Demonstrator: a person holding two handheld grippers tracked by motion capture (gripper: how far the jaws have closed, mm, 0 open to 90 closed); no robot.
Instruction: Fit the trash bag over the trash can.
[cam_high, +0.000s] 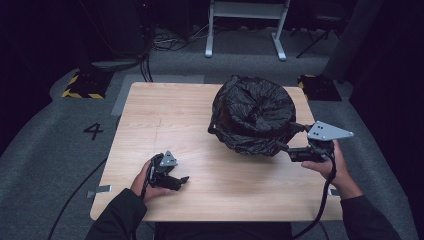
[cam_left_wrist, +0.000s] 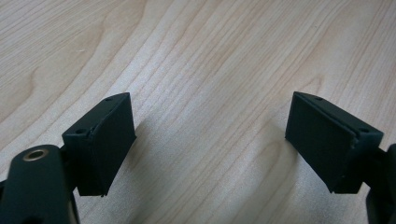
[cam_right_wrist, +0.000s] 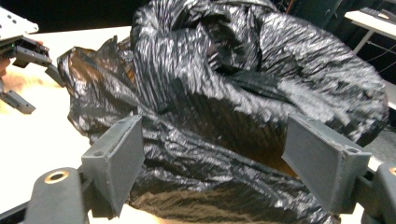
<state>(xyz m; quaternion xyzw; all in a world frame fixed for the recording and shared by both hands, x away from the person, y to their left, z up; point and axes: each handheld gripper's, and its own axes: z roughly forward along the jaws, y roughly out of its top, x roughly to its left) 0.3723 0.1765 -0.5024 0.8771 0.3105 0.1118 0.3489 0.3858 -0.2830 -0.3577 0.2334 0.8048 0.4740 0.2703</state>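
A crumpled black plastic bag (cam_high: 252, 114), bulging and rounded, sits on the right half of the wooden table (cam_high: 165, 115). My right gripper (cam_high: 287, 136) reaches in from the right at the bag's side. Its jaws are open and spread wide around a bulge of the bag (cam_right_wrist: 224, 84) without pinching it. My left gripper (cam_high: 179, 176) rests low over the table near the front left, far from the bag. It is open with only bare wood (cam_left_wrist: 210, 60) between the pads (cam_left_wrist: 109, 140). The right gripper view shows the left gripper (cam_right_wrist: 39, 86) at the upper left.
Bare tabletop lies between the bag and the left hand. Grey carpet surrounds the table, with a white frame's legs (cam_high: 245, 30) behind it, yellow-black striped blocks (cam_high: 82, 85) at the back corners and cables on the floor.
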